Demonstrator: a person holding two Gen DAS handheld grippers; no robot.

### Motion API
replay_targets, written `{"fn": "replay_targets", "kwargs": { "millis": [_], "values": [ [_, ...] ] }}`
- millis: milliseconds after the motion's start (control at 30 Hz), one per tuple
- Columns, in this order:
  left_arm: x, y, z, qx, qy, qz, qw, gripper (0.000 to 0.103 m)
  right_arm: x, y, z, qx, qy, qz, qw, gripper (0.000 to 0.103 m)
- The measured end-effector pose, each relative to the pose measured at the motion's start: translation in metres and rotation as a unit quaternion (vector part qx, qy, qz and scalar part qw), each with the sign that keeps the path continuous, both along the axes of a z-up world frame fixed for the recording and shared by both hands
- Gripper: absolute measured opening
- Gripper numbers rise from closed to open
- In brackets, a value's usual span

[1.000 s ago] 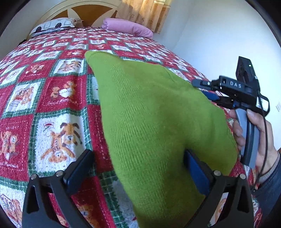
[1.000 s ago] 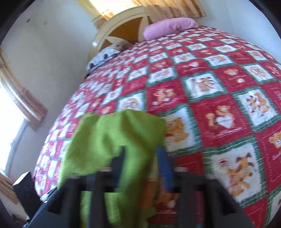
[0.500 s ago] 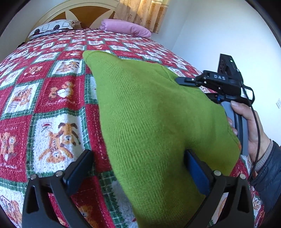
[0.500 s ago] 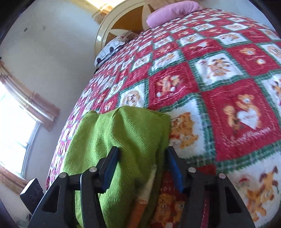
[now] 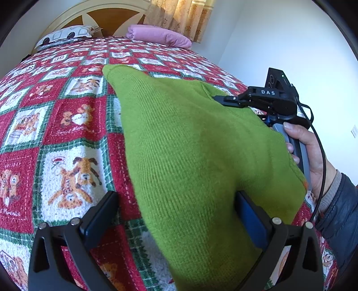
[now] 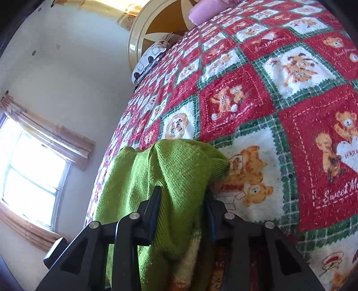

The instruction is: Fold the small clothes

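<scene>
A green knit garment lies spread on the red patchwork bedspread. In the left wrist view my left gripper stands wide open over the garment's near edge, with the cloth lying between and over its right finger. My right gripper reaches in from the right at the garment's far right corner. In the right wrist view the right gripper is shut on a bunched fold of the green garment, lifting it off the bedspread.
A pink pillow and a patterned pillow lie by the headboard. A white wall is on the right in the left wrist view. A window shows in the right wrist view.
My right gripper has closed in on the garment's corner and moved toward the garment's middle, drawing the cloth with it. My left gripper stays open at the near edge.
</scene>
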State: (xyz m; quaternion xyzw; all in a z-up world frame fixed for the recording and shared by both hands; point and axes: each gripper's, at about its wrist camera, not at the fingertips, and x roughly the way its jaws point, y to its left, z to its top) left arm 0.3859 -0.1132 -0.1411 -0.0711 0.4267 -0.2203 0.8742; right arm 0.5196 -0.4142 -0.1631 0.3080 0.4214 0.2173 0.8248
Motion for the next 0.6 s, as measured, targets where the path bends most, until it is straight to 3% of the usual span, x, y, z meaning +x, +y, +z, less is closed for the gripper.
{"fn": "replay_targets", "kwargs": {
  "millis": [300,400,467,600],
  "values": [
    [-0.002,-0.002,0.002,0.005,-0.002,-0.002,1.0000,0.099,-0.006,0.012,0.006,-0.046,-0.018,-0.012,0.999,0.032],
    [-0.005,-0.003,0.007,0.012,-0.007,-0.012,0.9998,0.087,-0.009,0.014,0.009,-0.056,-0.021,-0.019,0.998,0.030],
    [-0.008,-0.004,0.013,0.023,-0.014,-0.023,0.9994,0.074,-0.015,0.017,0.017,-0.061,-0.032,-0.022,0.997,0.029],
    [-0.008,-0.001,0.018,0.027,-0.013,-0.028,0.9992,0.062,-0.022,0.019,0.027,-0.046,-0.047,-0.032,0.997,0.028]
  ]
}}
